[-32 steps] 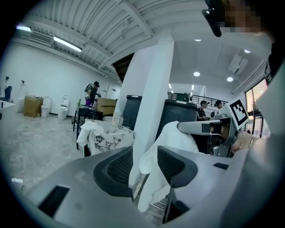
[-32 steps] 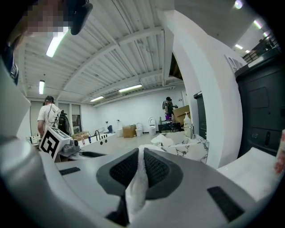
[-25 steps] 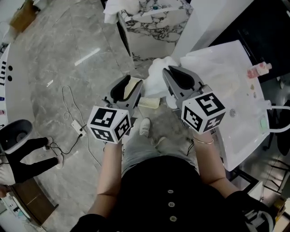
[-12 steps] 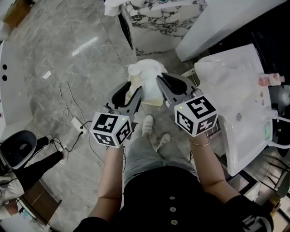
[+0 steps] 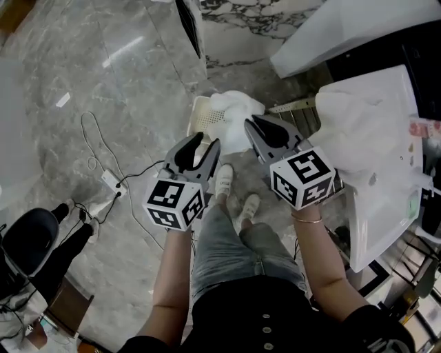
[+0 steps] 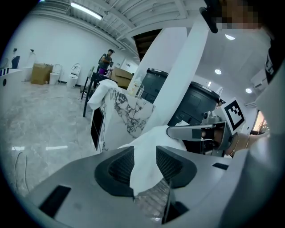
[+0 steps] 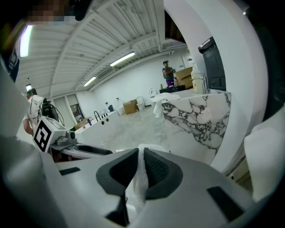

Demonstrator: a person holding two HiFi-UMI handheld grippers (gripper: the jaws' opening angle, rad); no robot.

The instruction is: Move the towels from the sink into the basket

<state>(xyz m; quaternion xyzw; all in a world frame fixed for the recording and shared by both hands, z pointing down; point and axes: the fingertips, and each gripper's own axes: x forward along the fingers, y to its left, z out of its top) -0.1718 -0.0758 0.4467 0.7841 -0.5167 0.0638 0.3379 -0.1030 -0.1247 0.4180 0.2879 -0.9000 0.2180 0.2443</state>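
In the head view a white towel (image 5: 234, 117) hangs over a cream mesh basket (image 5: 200, 120) on the floor. My right gripper (image 5: 251, 127) is shut on this towel; its own view shows the cloth (image 7: 138, 178) pinched between the pads. My left gripper (image 5: 205, 143) stands open just left of it. Through its gap I see the towel (image 6: 147, 156), the basket mesh (image 6: 153, 198) below and the right gripper (image 6: 191, 132) beyond. More white towels (image 5: 351, 131) lie in the white sink (image 5: 389, 200) at the right.
A marble-patterned counter (image 5: 227, 21) and a white panel (image 5: 344, 27) stand beyond the basket. A cable with a power strip (image 5: 110, 180) lies on the grey floor at left, near a black chair (image 5: 27, 234). The person's shoes (image 5: 224, 183) are just below the grippers.
Both grippers have moved left, away from the sink, with the towel in the right one. The towel now hangs over the basket.
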